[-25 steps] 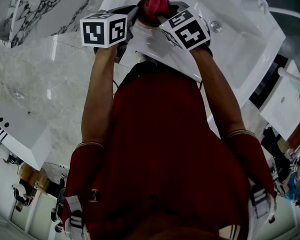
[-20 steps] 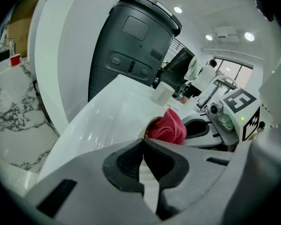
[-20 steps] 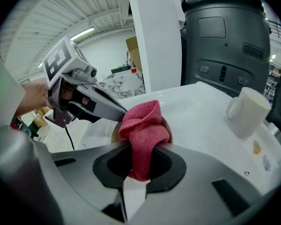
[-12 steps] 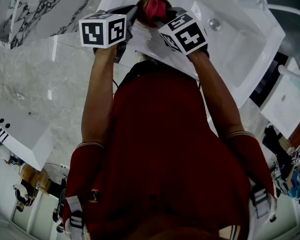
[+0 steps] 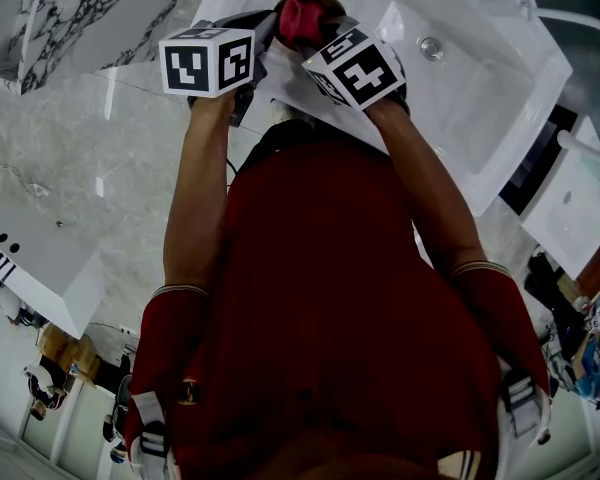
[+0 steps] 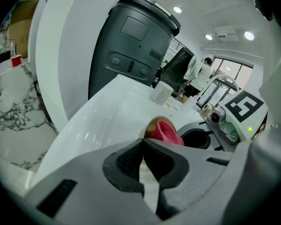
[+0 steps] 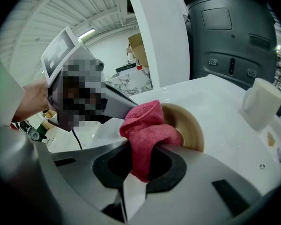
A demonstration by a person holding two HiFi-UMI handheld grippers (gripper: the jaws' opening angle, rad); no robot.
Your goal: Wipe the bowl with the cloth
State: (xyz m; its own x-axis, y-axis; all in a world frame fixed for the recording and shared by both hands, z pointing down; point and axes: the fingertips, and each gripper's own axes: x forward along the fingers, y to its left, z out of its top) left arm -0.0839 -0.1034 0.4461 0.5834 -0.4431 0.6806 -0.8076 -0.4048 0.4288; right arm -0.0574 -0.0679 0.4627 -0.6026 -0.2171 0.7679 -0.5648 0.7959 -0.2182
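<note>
Your right tongs [image 7: 139,153] are clamped on the pink terry cloth [image 7: 147,125], which is bunched in the mouth of the tan round bowl [image 7: 191,130] just ahead of them. Your left tongs [image 6: 143,142] reach in from the bowl's left and pinch its rim, with the bowl tilted over the white glossy surface [image 6: 107,111]. Farther back on the surface, to the right, stands a white cylindrical cup [image 7: 261,102]. A dark grey rounded bin [image 7: 229,32] stands behind it. The white sink basin [image 5: 470,88] lies to the right of the bowl.
</note>
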